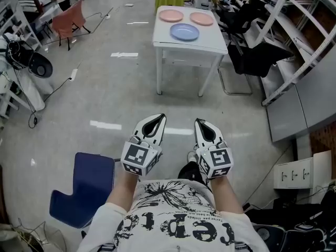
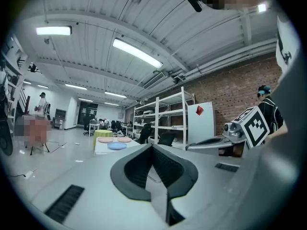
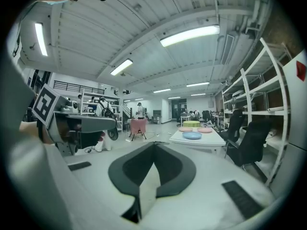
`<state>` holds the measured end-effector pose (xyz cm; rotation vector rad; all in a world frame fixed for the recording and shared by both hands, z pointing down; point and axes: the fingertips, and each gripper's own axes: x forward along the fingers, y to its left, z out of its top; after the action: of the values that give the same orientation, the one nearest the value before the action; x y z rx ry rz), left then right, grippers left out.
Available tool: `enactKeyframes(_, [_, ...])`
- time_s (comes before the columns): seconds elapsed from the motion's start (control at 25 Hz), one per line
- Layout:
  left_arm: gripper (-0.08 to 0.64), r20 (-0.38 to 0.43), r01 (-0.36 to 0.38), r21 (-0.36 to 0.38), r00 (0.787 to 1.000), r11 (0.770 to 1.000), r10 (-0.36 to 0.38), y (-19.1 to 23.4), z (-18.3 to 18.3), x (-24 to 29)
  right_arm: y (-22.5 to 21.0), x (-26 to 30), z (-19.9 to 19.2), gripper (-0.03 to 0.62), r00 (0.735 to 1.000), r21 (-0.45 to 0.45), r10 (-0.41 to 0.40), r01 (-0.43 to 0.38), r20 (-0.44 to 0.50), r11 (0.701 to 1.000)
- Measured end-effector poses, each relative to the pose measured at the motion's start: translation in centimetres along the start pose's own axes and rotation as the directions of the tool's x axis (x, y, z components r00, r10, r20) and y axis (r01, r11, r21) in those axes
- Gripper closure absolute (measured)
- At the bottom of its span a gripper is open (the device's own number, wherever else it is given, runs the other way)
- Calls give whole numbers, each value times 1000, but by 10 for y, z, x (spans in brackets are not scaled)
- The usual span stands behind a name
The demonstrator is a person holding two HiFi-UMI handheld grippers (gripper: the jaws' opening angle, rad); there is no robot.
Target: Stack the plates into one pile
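Both grippers shut and empty, well short of the plates

The left gripper (image 1: 159,118) and right gripper (image 1: 200,122) are held side by side close to the person's body, each with its jaws pressed together and nothing between them (each gripper's own view shows the dark pads meeting at the tip). Three plates lie apart, unstacked, on the white table (image 1: 211,45) well ahead across the grey floor: a blue plate (image 1: 184,32) nearest, a pink plate (image 1: 171,16) behind it to the left, and a second pink plate (image 1: 201,18) behind to the right. A blue chair (image 1: 86,187) stands just left of the person.
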<state>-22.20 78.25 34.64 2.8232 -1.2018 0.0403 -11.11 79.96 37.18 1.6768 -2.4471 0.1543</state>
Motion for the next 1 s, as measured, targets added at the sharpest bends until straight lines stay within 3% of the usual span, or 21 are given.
enactKeyframes(0.36, [558,-24,-12,-18,1000,1000,12,11,-14,30,-29,27,-17,586,998,1,-15,15,-56,1000])
enactKeyframes(0.56, [558,-47,-40,-28,998,999,38,31,-19,72,-55,63,-18,586,997,22,45,-44,-59,999])
enactKeyframes(0.68, [558,-58,-53,-24,997,998,52,41,-17,113,-84,91,-15,586,993,35,96,-94,-63,995])
enactKeyframes(1.0, [558,-69,-116,-34,991,993,114,69,5,234,-192,168,19,586,988,38,141,-139,-57,990])
